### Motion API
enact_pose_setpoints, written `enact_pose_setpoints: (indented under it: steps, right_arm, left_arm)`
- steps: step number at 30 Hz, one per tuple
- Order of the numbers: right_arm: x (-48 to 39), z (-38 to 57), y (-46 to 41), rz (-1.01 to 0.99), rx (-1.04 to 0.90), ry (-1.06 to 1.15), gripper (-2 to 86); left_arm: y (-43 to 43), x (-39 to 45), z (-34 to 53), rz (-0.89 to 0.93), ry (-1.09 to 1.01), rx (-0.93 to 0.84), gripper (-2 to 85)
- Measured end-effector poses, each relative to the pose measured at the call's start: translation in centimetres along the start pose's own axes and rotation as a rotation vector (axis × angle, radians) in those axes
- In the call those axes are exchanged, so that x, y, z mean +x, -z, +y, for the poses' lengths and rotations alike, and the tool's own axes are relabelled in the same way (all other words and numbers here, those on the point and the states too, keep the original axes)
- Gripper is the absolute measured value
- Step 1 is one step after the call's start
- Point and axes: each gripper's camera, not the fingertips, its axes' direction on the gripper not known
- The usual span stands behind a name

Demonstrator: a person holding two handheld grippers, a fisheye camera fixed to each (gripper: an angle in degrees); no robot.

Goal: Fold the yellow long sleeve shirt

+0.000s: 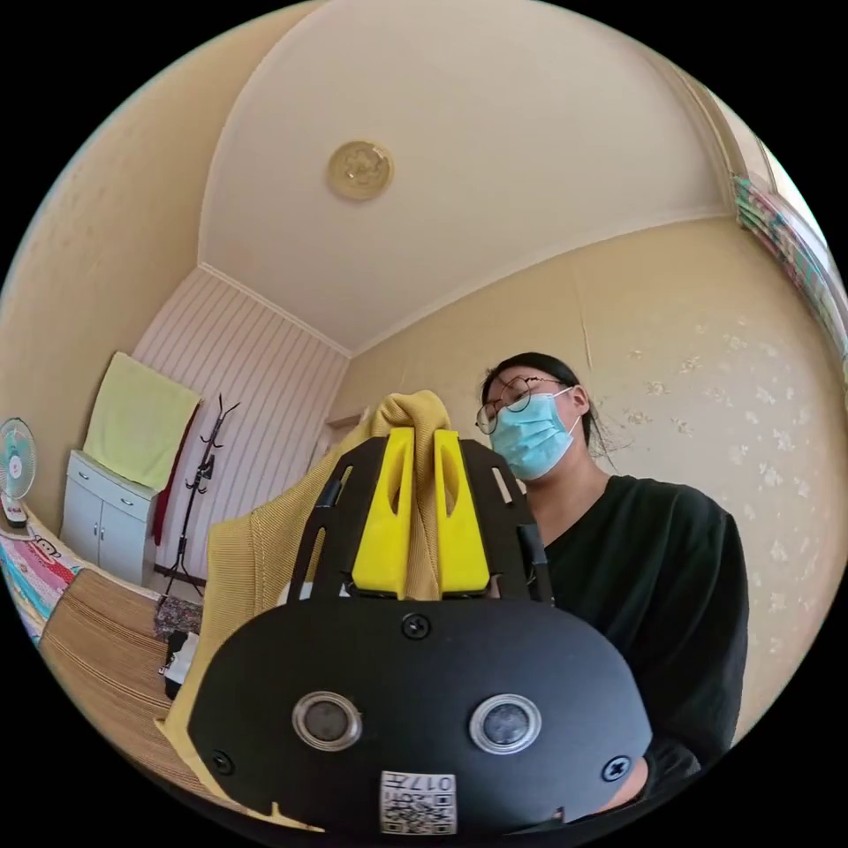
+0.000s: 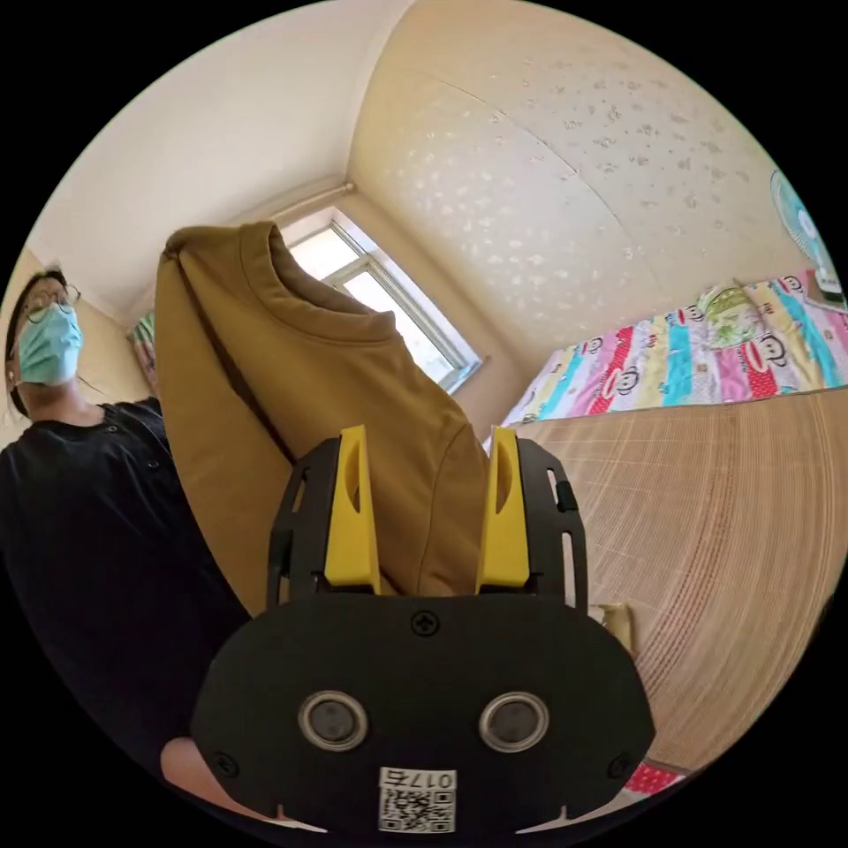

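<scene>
The yellow long sleeve shirt (image 1: 252, 565) is held up in the air. In the left gripper view, my left gripper (image 1: 422, 437) is shut on a bunched fold of its ribbed fabric, and the rest hangs down to the left. In the right gripper view the shirt (image 2: 291, 371) looks mustard brown, with its round collar at the top and its body draping downward. My right gripper (image 2: 428, 437) is open, jaws wide apart, with shirt fabric lying loosely between them. The shirt's sleeves and lower hem are hidden.
A person in a black top (image 1: 654, 565) stands close behind the shirt. A bed with a woven mat (image 2: 724, 530) and a bright cartoon-print sheet (image 2: 707, 353) lies below. A white cabinet (image 1: 102, 521), a coat stand (image 1: 199, 495), a fan (image 1: 16, 459) and a window (image 2: 389, 291) line the walls.
</scene>
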Motion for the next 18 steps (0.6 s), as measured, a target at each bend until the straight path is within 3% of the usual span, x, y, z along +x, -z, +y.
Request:
enact_pose_setpoints:
  steps: [6, 9, 11, 14, 18]
  right_arm:
    - [4.5, -0.8, -4.1, -0.356, -0.042, -0.022, 20.1]
    - [4.5, 0.1, -8.1, -0.496, -0.154, 0.015, 19.6]
    - [2.9, 1.8, -9.2, -0.699, -0.078, 0.082, 15.2]
    - [2.0, 2.4, -7.8, -0.58, -0.041, 0.07, 6.1]
    - [-0.1, 2.3, -0.5, -0.209, 0.199, 0.052, 4.4]
  left_arm:
    - [-3.0, -2.7, 0.2, 0.296, 0.074, -0.027, 4.4]
    - [-4.4, -3.5, 0.3, 0.321, 0.103, 0.007, 4.4]
    - [-4.2, -3.2, 0.2, 0.333, 0.102, 0.021, 4.4]
    - [-2.7, -1.5, -0.3, 0.284, 0.076, 0.008, 4.5]
    - [1.9, 2.7, -0.5, -0.037, 0.102, 0.009, 4.6]
